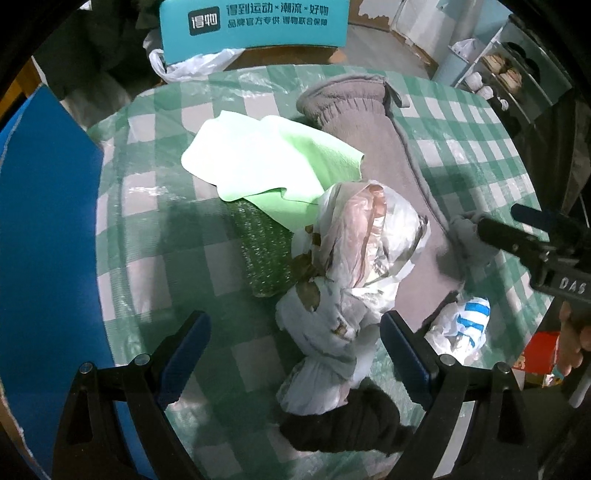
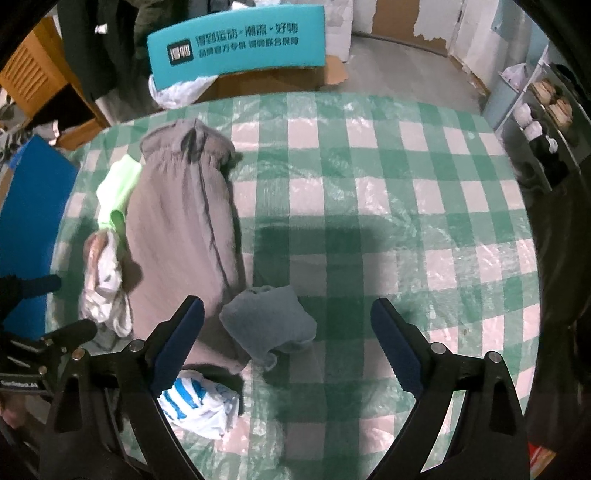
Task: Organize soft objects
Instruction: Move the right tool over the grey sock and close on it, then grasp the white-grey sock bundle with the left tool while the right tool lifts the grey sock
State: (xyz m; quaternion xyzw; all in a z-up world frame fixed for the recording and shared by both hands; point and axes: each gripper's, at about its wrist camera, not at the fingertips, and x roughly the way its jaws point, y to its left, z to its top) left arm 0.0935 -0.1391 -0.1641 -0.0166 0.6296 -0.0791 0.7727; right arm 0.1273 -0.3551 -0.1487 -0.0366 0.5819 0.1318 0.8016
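Note:
Soft things lie on a green-checked table (image 1: 155, 236) (image 2: 406, 206). Grey trousers (image 1: 376, 147) (image 2: 184, 221) stretch lengthwise. A light green cloth (image 1: 266, 158) (image 2: 116, 184) lies beside them. A crumpled white and pink plastic bag bundle (image 1: 354, 258) (image 2: 103, 288) lies between my open left gripper's (image 1: 295, 354) jaws. A small grey-blue cloth (image 2: 269, 325) (image 1: 465, 236) lies just ahead of my open right gripper (image 2: 288, 343) (image 1: 495, 225). A blue-striped white bag (image 2: 199, 402) (image 1: 461, 325) lies under its left finger. A black cloth (image 1: 343, 424) lies near me.
A bubble-wrap roll (image 1: 258, 251) lies by the green cloth. A blue board (image 1: 44, 240) (image 2: 33, 199) stands at the table's left. A teal box (image 1: 255, 22) (image 2: 236, 48) sits behind the table. A shelf with shoes (image 1: 513, 74) (image 2: 546, 122) stands at the right.

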